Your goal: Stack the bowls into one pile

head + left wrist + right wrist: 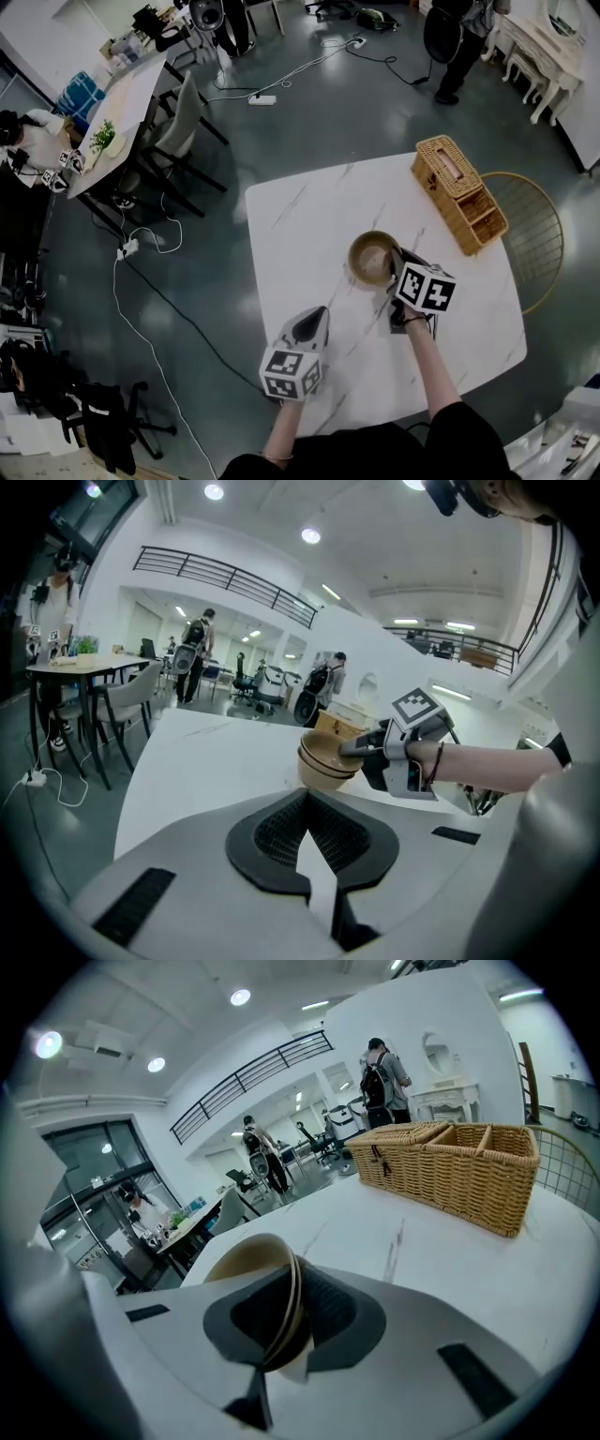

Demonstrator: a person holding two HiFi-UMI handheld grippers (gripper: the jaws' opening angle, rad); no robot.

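Note:
Two tan bowls (373,258) sit nested on the white marble table (300,211); the left gripper view shows the upper bowl (323,752) inside the lower one. My right gripper (397,270) is shut on the near right rim of the upper bowl (246,1262), which runs between its dark pads (323,1312). It reaches in from the right in the left gripper view (351,749). My left gripper (316,319) hovers over the table's near left part, short of the bowls, jaws together and empty (306,795).
A wicker basket (459,192) with compartments stands at the table's far right (450,1166). A gold wire chair (542,234) is beyond the right edge. People, desks and chairs stand farther off on the dark floor.

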